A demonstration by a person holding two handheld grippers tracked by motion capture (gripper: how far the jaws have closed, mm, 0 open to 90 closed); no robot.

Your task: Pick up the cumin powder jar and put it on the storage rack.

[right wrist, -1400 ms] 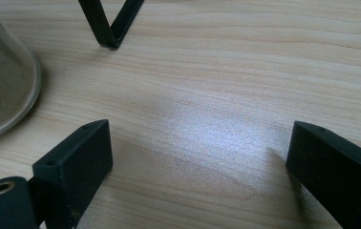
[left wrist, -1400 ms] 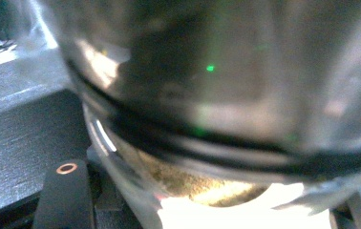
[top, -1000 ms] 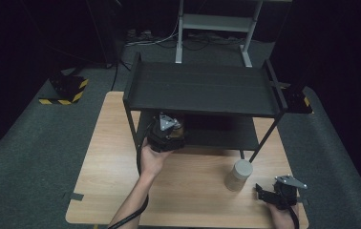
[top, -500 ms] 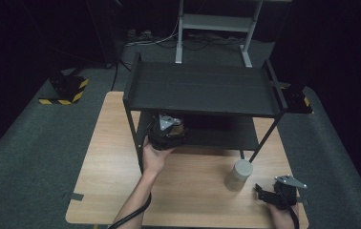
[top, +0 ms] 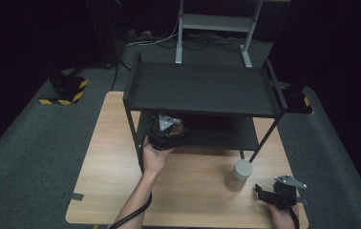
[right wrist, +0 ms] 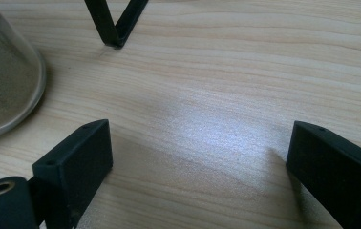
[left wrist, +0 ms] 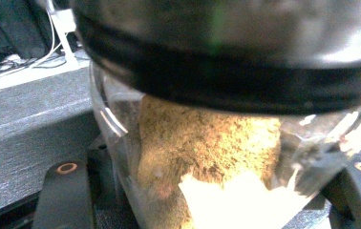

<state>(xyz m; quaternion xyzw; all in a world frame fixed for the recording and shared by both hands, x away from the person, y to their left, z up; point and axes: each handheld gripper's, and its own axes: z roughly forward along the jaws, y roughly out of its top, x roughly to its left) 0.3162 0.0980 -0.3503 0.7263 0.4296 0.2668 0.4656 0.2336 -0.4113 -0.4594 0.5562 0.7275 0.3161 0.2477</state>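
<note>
A clear jar (left wrist: 207, 157) of brown powder with a black lid sits between the left gripper (top: 167, 131)'s jaws at the rack (top: 202, 88)'s lower shelf. A second capped jar (top: 238, 175) stands upright on the bench (top: 107, 167).

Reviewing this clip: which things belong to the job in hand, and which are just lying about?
In play, judging by the hands:
- left gripper, shut on a clear jar of brown powder
- black shelf unit
- second jar
- right gripper, open

Lying about:
- yellow-black striped block
- grey stand
</note>
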